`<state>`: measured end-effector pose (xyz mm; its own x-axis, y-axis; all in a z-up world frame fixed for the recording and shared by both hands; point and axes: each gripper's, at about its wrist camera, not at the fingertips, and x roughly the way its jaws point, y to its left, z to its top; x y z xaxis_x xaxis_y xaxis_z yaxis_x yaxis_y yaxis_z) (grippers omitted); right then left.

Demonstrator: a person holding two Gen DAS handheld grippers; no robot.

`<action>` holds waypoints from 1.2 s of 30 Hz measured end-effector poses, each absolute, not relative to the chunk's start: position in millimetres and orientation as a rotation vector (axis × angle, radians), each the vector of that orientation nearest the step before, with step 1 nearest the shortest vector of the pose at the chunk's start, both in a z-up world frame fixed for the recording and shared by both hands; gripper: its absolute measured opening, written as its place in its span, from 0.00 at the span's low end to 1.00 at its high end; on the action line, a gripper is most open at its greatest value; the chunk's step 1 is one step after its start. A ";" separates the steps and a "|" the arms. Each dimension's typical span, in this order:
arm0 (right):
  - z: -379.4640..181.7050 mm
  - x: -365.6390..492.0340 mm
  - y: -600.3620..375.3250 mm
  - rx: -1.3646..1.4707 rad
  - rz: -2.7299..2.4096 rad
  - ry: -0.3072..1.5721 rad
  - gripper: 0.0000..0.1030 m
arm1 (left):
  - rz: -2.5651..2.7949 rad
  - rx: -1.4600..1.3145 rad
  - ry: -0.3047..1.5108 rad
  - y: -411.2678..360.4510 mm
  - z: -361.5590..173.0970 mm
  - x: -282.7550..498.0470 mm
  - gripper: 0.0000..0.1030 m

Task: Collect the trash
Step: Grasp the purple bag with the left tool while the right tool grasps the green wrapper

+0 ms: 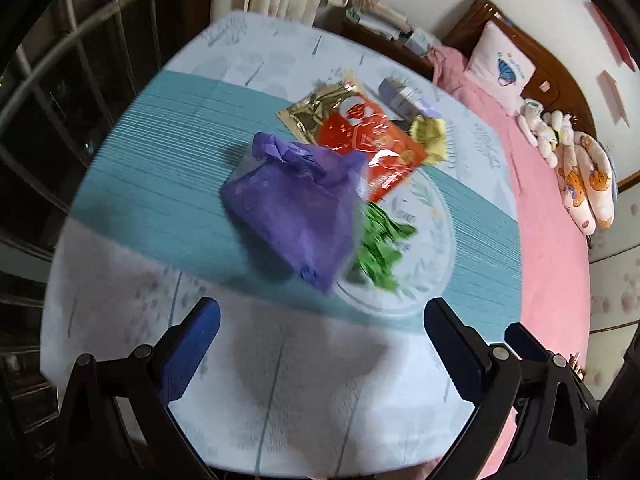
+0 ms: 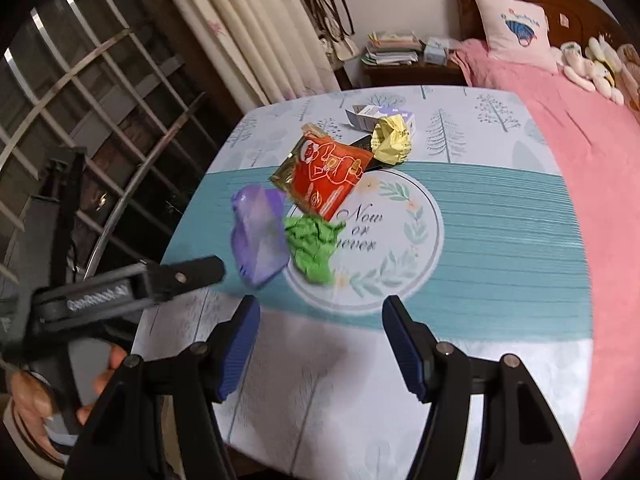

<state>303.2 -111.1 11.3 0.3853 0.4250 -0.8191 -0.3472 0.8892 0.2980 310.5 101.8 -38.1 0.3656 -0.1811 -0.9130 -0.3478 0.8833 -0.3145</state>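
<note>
Both tongs, left [image 1: 320, 332] and right [image 2: 320, 332], hang wide and empty above the bench's [image 2: 500, 240] middle, where the light, soft purple wrapper [image 2: 260, 236] probably pinches best at its crumpled top.

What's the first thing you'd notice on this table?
The bright red snack bag in the middle of the table, with a purple bag and crumpled green paper just in front of it. Behind the red bag sits a yellow paper ball beside a small box.
</note>
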 end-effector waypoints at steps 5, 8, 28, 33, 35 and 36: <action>-10.7 340.3 -87.7 0.086 0.459 1.105 0.62 | 0.096 -0.518 1.280 118.9 -76.7 354.6 0.98; -23.9 359.7 -80.3 0.118 0.446 1.137 0.62 | 0.083 -0.537 1.314 129.8 -94.8 373.3 0.98; -86.6 394.4 -21.3 0.077 0.480 1.266 0.42 | -0.070 -0.558 1.390 174.4 -138.3 417.4 0.17; -86.7 389.0 -26.2 0.106 0.474 1.240 0.36 | -0.079 -0.495 1.359 175.9 -129.2 407.8 0.08; -85.7 383.9 -29.0 0.117 0.473 1.237 0.34 | -0.084 -0.468 1.348 172.5 -124.7 404.4 0.07; -84.4 381.4 -30.6 0.121 0.472 1.232 0.34 | -0.088 -0.456 1.344 170.0 -123.1 403.5 0.07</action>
